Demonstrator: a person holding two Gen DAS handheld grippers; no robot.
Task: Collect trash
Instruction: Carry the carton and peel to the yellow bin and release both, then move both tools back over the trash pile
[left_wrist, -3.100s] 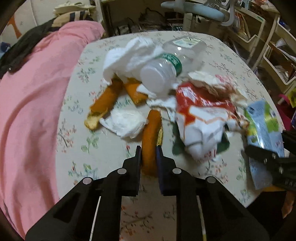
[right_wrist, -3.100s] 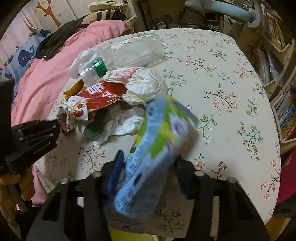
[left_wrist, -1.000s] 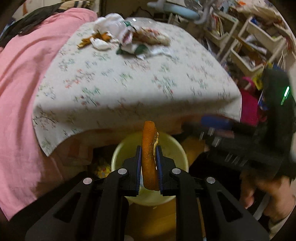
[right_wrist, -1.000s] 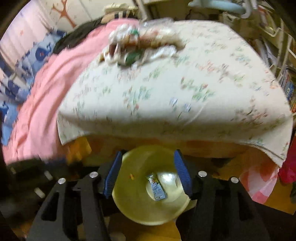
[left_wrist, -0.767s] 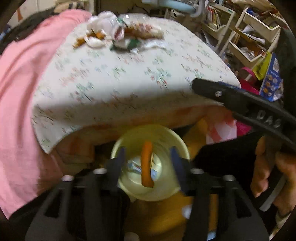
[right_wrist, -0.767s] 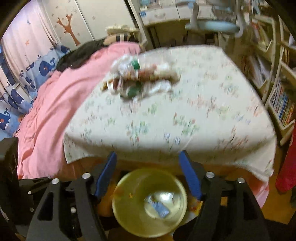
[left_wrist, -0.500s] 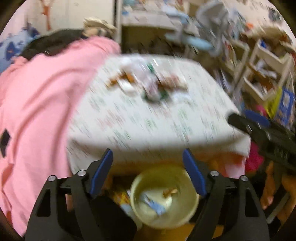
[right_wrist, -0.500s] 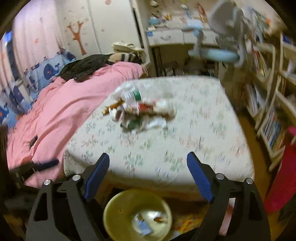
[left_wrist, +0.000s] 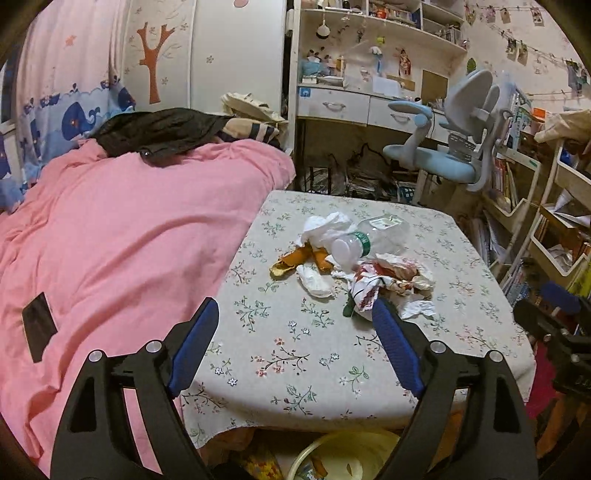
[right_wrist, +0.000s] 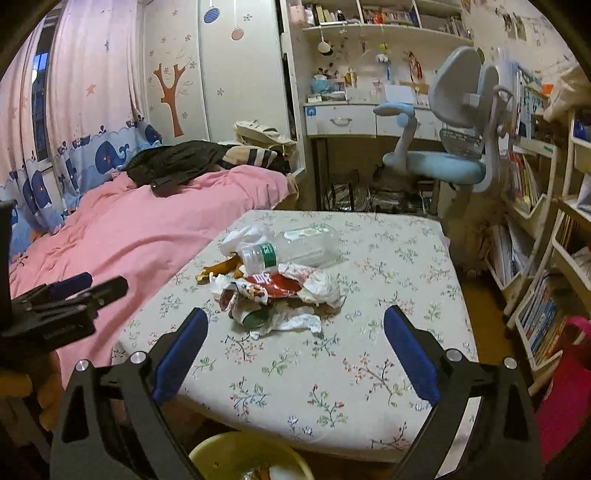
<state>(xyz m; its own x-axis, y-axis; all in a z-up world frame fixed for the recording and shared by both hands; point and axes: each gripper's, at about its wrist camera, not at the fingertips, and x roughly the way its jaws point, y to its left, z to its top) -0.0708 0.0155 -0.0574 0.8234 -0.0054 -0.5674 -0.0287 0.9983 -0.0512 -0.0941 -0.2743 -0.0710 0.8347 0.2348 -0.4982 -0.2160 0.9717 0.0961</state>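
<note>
A pile of trash lies on the floral tablecloth: a clear plastic bottle with a green band, orange peels, white tissues and a red-and-white wrapper. The pile also shows in the right wrist view, with the bottle and wrapper. My left gripper is open and empty, held high over the table's near edge. My right gripper is open and empty, also raised. A yellow bin sits on the floor below the table edge; it also shows in the right wrist view.
A bed with a pink duvet borders the table on the left. A blue desk chair and a white desk stand behind. Shelves with books line the right side.
My left gripper opened and dropped the orange peel into the yellow bin. Both grippers then rose from the bin to above the table edge, open wide.
</note>
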